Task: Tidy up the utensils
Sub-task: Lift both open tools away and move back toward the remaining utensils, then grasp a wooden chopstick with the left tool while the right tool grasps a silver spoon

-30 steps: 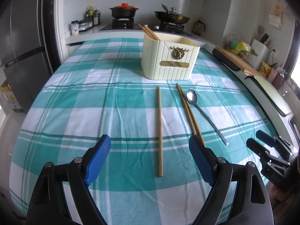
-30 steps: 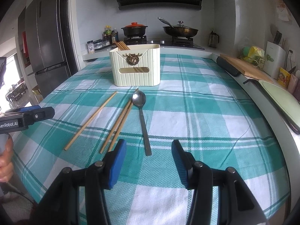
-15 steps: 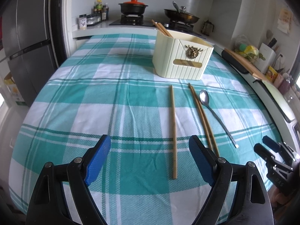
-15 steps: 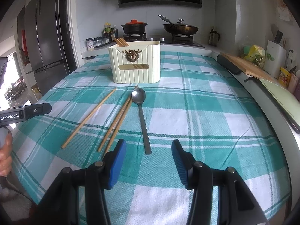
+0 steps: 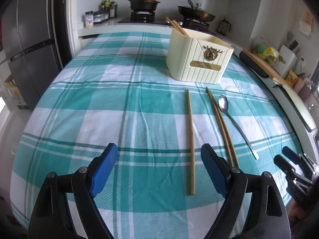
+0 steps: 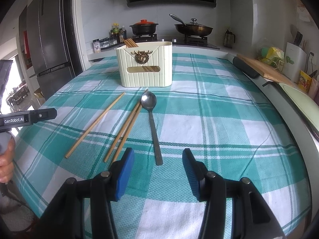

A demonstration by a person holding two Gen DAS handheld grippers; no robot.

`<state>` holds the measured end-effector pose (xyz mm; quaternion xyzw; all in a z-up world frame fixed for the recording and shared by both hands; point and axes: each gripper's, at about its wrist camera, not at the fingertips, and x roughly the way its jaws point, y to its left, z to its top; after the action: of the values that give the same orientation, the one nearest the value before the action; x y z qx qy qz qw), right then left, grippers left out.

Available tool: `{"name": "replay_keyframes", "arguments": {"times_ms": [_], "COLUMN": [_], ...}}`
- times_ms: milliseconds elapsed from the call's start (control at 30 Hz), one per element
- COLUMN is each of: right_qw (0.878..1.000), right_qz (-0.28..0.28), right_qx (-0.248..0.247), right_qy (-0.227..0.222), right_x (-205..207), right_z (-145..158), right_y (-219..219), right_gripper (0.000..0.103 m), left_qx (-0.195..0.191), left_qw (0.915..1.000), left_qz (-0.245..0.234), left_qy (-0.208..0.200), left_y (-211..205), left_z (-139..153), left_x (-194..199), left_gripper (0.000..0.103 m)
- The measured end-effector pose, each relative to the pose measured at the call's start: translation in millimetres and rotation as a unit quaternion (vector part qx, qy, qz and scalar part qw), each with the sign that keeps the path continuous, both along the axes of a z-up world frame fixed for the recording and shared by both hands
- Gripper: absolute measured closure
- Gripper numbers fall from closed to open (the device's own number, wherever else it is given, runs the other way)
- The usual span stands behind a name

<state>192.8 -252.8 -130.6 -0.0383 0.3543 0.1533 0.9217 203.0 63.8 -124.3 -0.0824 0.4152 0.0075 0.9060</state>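
Note:
A cream utensil holder stands on the checked tablecloth with several chopsticks leaning in it. On the cloth lie a single chopstick, a pair of chopsticks and a metal spoon. My left gripper is open and empty, just left of the single chopstick's near end. My right gripper is open and empty, just behind the spoon's handle end; it also shows in the left wrist view.
A stove with a black pot and a pan is behind the table. A fridge stands at the left. A cutting board and clutter line the right counter. The table's edge curves along the right.
My left gripper has shifted left, so the utensils and holder sit further right in its view. My right gripper has stayed nearly still.

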Motion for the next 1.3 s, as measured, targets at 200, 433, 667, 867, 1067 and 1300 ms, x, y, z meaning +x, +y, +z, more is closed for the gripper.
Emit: {"name": "replay_keyframes", "arguments": {"times_ms": [200, 433, 667, 867, 1067, 1300], "right_qw": [1.0, 0.999, 0.992, 0.984, 0.981, 0.987], "right_qz": [-0.012, 0.007, 0.085, 0.118, 0.119, 0.015], "right_qx": [0.004, 0.014, -0.032, -0.054, -0.085, -0.092], "right_qy": [0.005, 0.03, 0.086, 0.124, 0.131, 0.134], "right_x": [1.4, 23.8, 78.4, 119.9, 126.9, 124.7], "right_z": [-4.1, -0.2, -3.4, -26.1, -42.0, -40.7], "right_y": [-8.3, -10.7, 19.3, 54.2, 66.0, 28.9], "right_gripper": [0.051, 0.051, 0.051, 0.054, 0.091, 0.096], "left_qx": [-0.027, -0.01, 0.044, 0.072, 0.076, 0.08], "left_qw": [0.999, 0.995, 0.9905, 0.9899, 0.9908, 0.9921], "left_qz": [-0.024, -0.083, -0.097, -0.092, -0.078, -0.04], "left_qy": [0.027, 0.054, 0.086, 0.08, 0.08, 0.088], "left_y": [6.8, -19.7, -46.8, -54.5, -45.3, -15.4], "left_z": [-4.4, -15.1, -44.2, -54.0, -51.9, -51.9], "left_x": [21.1, 70.3, 120.1, 126.9, 123.0, 108.4], "left_gripper": [0.017, 0.017, 0.02, 0.062, 0.097, 0.097]}}
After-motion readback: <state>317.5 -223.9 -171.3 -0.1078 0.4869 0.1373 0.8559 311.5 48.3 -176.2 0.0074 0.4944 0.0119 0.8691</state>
